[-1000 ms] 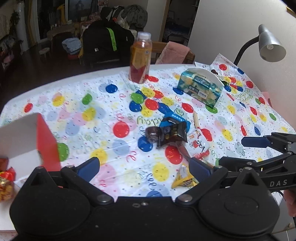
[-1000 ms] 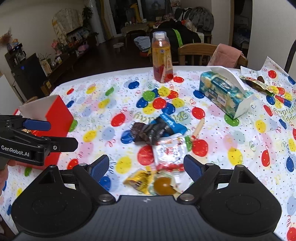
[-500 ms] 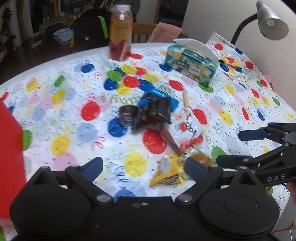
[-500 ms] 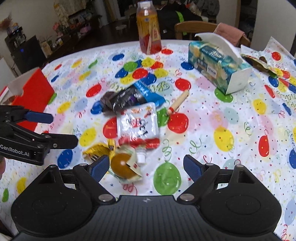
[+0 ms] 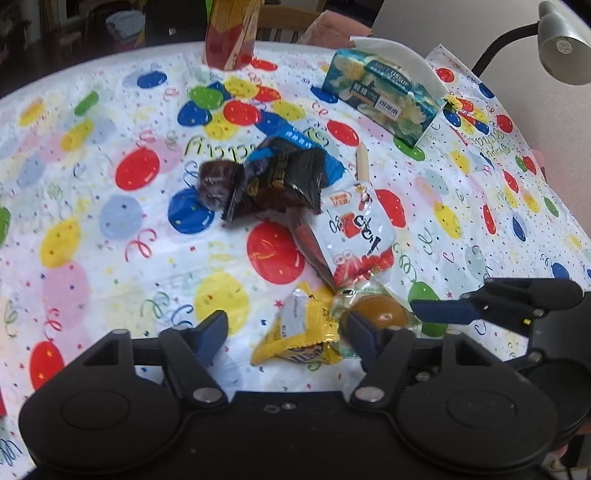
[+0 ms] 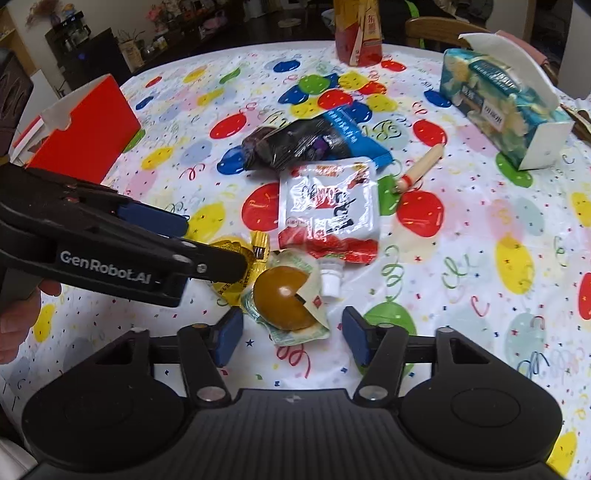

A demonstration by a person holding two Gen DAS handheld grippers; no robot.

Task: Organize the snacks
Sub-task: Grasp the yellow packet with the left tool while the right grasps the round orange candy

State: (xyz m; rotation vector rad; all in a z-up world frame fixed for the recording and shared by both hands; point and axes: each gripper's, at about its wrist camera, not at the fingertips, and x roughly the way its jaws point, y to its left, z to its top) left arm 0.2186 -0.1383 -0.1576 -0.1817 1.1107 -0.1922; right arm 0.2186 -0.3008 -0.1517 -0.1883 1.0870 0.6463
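**Inspector:** Left wrist view first. What does your left claw (image 5: 286, 332) show?

**Operator:** My fingers are spread wide, nothing pinched. The yellow candy packet (image 5: 299, 332) lies between the blue pads on the balloon-print tablecloth (image 5: 92, 229). My right pad overlaps the edge of the brown jelly cup (image 5: 380, 314), so I cannot tell whether they touch.

**Inspector:** And the right claw (image 6: 291, 334)?

**Operator:** Also spread, holding nothing. In the right wrist view the jelly cup (image 6: 282, 295) sits just ahead of the gap between my pads, its lid partly peeled. My left claw's fingers (image 6: 147, 236) cross in front of the yellow packet (image 6: 255, 254) there and hide most of it.

**Inspector:** The remaining snacks?

**Operator:** A white and red pouch (image 6: 328, 218) lies beyond the cup, its cap end (image 6: 330, 280) beside it. Farther on, a black wrapper (image 6: 295, 146) lies over a blue packet (image 6: 354, 129); a dark brown item beside it is blurred. A small wooden stick (image 6: 419, 168) lies to the right.

**Inspector:** Anything cut off?

**Operator:** The drink bottle (image 6: 358, 33) loses its top at the frame edge. The red box (image 6: 85, 133) stands at the left; its inside is hidden. The tissue box (image 6: 506, 107) stands far right, and a desk lamp (image 5: 557, 48) shows only in the left view.
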